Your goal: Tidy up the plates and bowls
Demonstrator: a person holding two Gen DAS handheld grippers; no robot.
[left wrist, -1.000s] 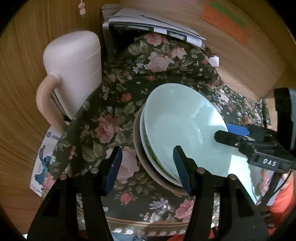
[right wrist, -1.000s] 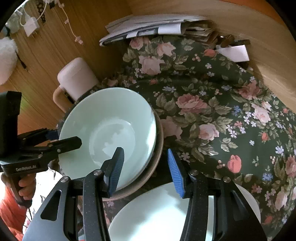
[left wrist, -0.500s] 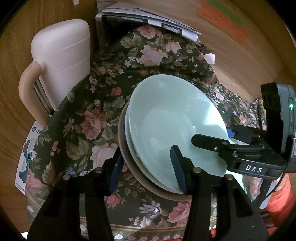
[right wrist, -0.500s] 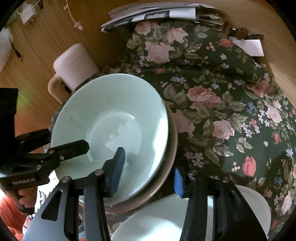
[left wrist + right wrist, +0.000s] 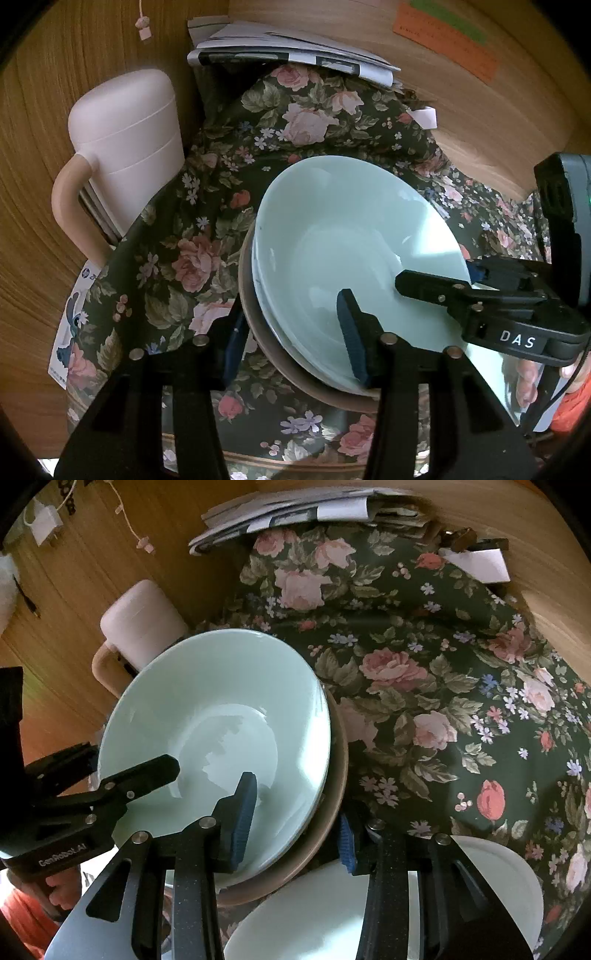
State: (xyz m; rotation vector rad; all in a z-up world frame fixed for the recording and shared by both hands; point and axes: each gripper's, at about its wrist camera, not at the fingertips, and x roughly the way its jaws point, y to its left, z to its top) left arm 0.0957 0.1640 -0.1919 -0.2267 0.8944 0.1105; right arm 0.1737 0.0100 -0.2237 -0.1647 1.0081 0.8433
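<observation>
From your left wrist camera, your left hand-held gripper [image 5: 295, 339] has just been closing and straddles the near rim of the stacked pale green ceramic bowl [image 5: 343, 236] and brown bowl [image 5: 273, 343] beneath it; whether the pads press the rims, you cannot tell. The stack sits on the dark floral-clothed worktop [image 5: 207, 206].

From your right wrist camera, your right hand-held gripper [image 5: 295, 819], also just closing, straddles the opposite rim, beside a white round plate [image 5: 325, 915].

Floral tablecloth [image 5: 207, 236] — brown bowl [image 5: 334, 805], white plate [image 5: 317, 915], papers [image 5: 288, 55]
</observation>
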